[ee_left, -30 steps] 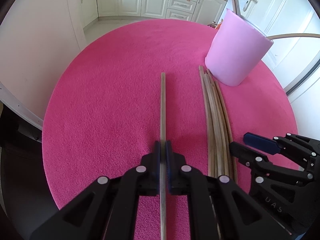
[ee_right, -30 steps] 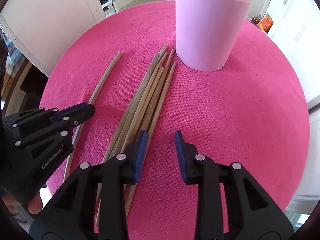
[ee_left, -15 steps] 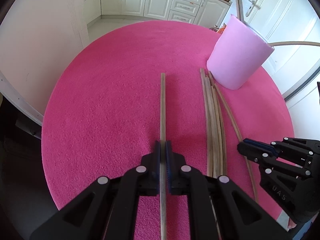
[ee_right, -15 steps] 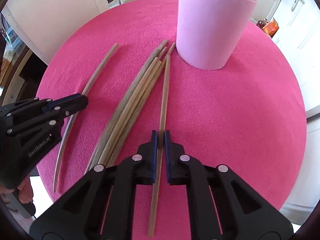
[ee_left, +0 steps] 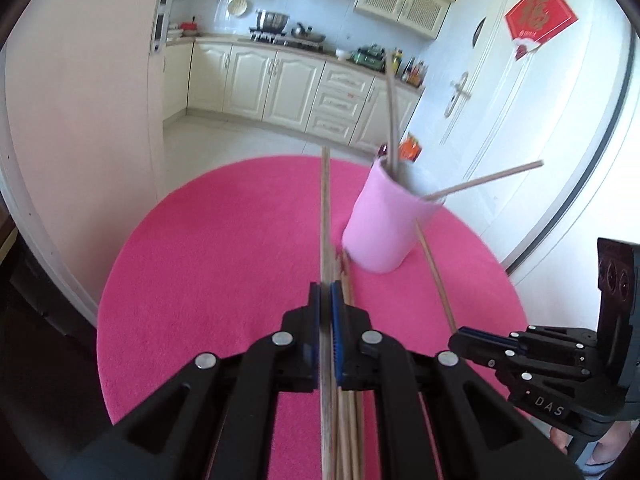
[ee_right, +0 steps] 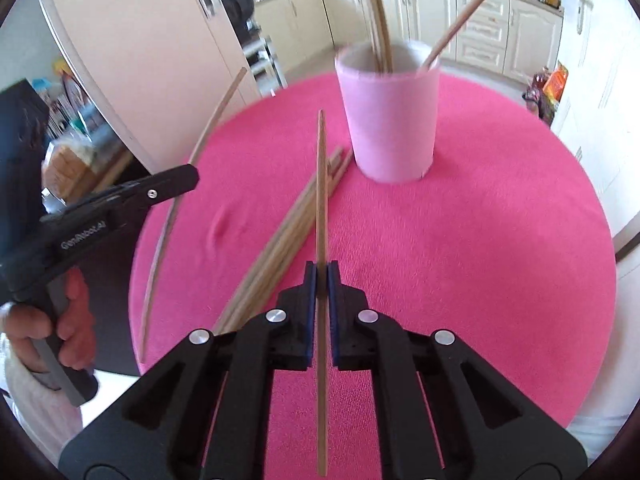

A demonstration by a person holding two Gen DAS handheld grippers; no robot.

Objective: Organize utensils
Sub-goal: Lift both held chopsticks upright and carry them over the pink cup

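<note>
Both jaws are clenched, the left gripper [ee_left: 325, 308] on one stick [ee_left: 325, 216] and the right gripper [ee_right: 321, 280] on another stick [ee_right: 321, 184], each lifted off the pink cloth [ee_right: 460, 248] and aimed toward the far pink cup [ee_right: 390, 120]. To do this well, I would tip each stick upright over the cup's mouth, one at a time so they do not cross, and let go only once the tip is inside. By my count: one cup holding about three sticks, two sticks held, and a bundle [ee_right: 276, 248] of roughly four on the cloth, its exact number hard to tell.
</note>
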